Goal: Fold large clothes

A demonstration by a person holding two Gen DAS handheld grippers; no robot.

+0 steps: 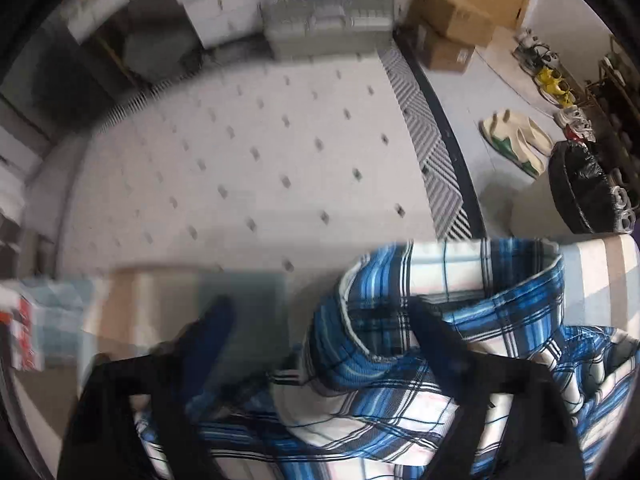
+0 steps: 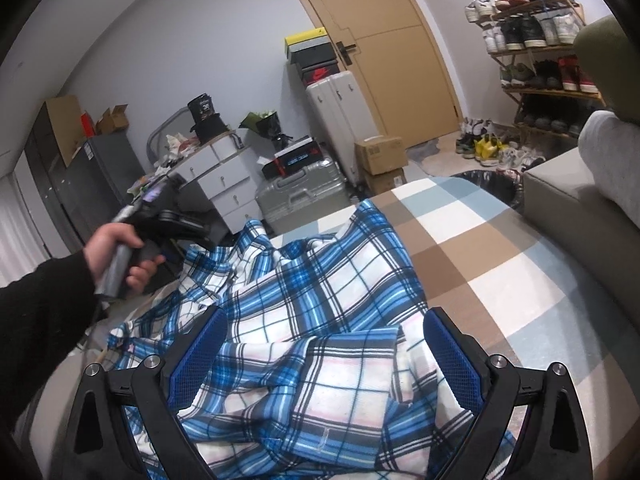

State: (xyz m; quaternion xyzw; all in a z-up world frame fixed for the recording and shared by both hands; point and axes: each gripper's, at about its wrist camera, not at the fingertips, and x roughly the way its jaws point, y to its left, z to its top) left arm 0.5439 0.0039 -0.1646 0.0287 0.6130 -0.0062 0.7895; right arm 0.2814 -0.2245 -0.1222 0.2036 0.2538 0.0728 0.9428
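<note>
A large blue-and-white plaid shirt (image 2: pixel 320 280) lies crumpled on a bed with a brown, white and pale-blue checked cover (image 2: pixel 480 248). My right gripper (image 2: pixel 326 314) hovers low over the shirt's near part, jaws wide open and nothing pinched. A hand (image 2: pixel 120 252) in a black sleeve holds the left gripper at the shirt's far-left edge. In the blurred left wrist view, my left gripper (image 1: pixel 320 308) points steeply down over the bed edge. A bunched fold of the shirt (image 1: pixel 360 344) stands between its fingers. The left finger (image 1: pixel 212 328) shows clear of the cloth.
Past the bed edge lies a pale dotted rug (image 1: pixel 240 152). A black-lined bin (image 2: pixel 492 184) stands at the bed's far corner. Cardboard boxes (image 2: pixel 380 152), suitcases (image 2: pixel 300 196), white drawers (image 2: pixel 224 180) and a shoe rack (image 2: pixel 540 60) line the walls. A grey padded block (image 2: pixel 580 208) flanks the bed's right side.
</note>
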